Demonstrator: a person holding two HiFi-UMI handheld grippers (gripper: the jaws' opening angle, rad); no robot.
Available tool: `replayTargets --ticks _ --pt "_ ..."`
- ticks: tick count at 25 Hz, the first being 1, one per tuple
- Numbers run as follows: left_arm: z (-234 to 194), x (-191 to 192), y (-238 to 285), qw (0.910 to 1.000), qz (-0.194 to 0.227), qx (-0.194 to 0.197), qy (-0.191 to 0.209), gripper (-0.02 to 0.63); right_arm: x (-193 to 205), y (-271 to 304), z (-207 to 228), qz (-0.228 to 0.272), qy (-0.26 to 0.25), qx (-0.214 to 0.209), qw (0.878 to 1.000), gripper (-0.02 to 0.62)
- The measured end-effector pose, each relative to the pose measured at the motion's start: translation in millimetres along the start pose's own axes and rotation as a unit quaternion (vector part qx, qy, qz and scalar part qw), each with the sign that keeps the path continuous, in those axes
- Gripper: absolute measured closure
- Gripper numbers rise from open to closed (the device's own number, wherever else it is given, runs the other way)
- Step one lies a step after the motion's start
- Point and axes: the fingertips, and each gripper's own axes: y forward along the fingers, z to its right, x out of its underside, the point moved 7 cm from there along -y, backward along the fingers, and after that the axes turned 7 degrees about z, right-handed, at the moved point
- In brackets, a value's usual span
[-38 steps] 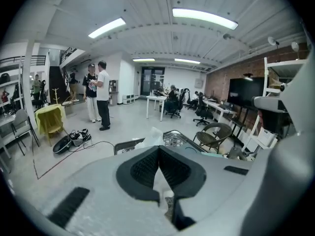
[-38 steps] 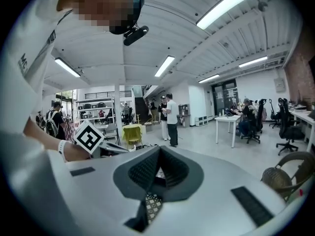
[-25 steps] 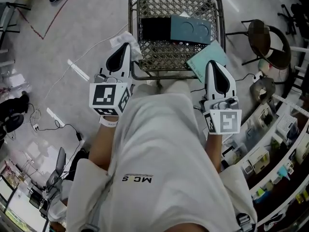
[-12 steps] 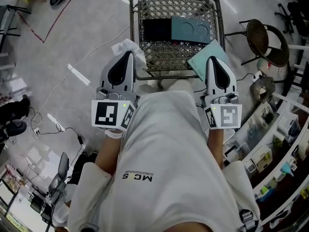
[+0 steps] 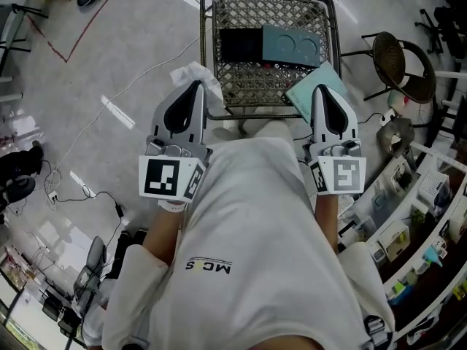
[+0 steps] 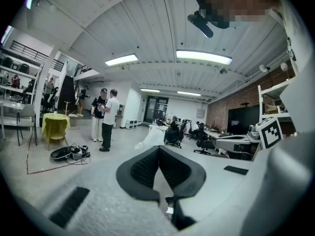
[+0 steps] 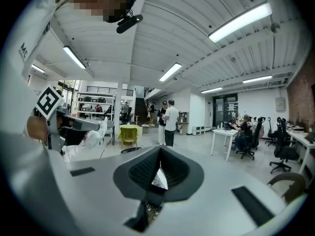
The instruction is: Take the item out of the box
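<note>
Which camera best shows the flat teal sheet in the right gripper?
Head view: the flat teal sheet shows its broad face, held by the right gripper. The right gripper view gives only a pale sliver between shut jaws; the left gripper view, nothing.

Open floor [image 5: 109, 49] left of the wire basket [image 5: 292, 12]; chair [image 5: 398, 57] and shelves [image 5: 430, 195] close on the right.

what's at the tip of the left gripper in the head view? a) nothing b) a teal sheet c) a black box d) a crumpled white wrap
d: the left gripper has its fingers shut on the white wrap, while the teal sheet is in the right gripper.
</note>
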Motion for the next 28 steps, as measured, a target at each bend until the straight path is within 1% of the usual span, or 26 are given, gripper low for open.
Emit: replayTargets --ticks 4,13,28 --pt "-2 -2 -3 1.0 0.003 -0.004 0.0 0.581 -1 2 -3 -0.004 -0.007 -0.003 1.0 0.58" --pt "-1 0 -6 1.0 0.002 -0.002 0.0 0.581 0 -3 -5 -0.007 -0.005 -0.001 1.0 0.58" --pt "11 3 -7 0.9999 0.001 0.011 0.0 0.581 0 -21 -3 -0.01 -0.007 0.013 1.0 0.58"
